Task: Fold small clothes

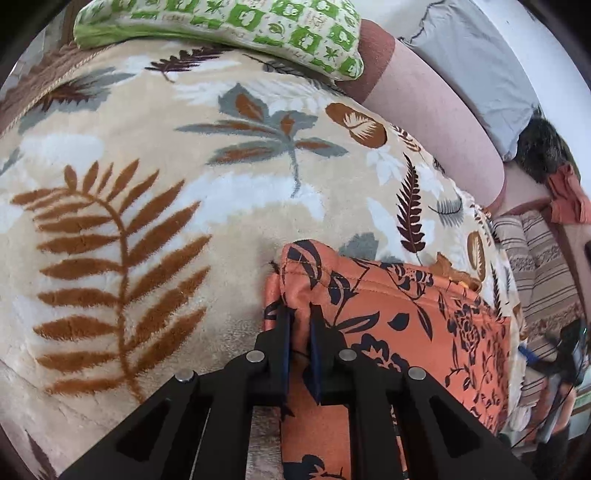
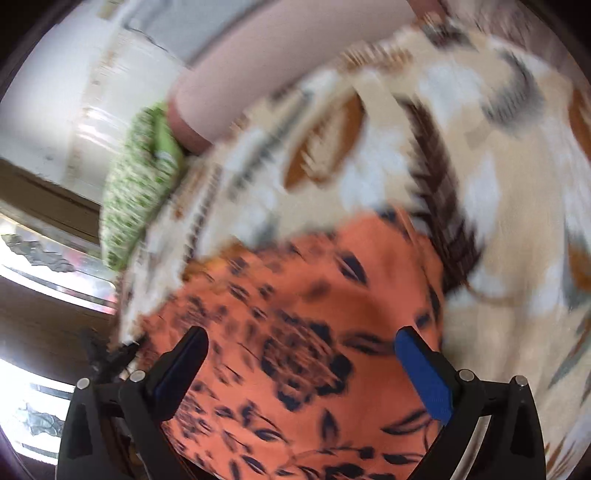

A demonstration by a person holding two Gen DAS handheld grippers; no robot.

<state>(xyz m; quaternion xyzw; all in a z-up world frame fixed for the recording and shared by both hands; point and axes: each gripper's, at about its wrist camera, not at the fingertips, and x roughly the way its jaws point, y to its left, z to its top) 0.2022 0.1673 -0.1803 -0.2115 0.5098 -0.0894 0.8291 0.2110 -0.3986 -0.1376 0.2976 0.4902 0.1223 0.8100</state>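
Observation:
An orange garment with a dark floral print (image 1: 399, 325) lies on a beige leaf-patterned blanket (image 1: 166, 206). In the left wrist view my left gripper (image 1: 302, 317) is shut on the garment's left edge near its hemmed corner, pinching a fold of cloth. In the right wrist view, which is motion-blurred, my right gripper (image 2: 301, 339) is open wide above the same orange garment (image 2: 295, 317), with the cloth between and below its fingers; it holds nothing.
A green-and-white patterned pillow (image 1: 221, 26) lies at the far edge of the blanket, next to a pink bolster (image 1: 436, 110). A grey cushion (image 1: 476, 62) and striped fabric (image 1: 535, 266) sit on the right. The pillow also shows in the right wrist view (image 2: 136, 192).

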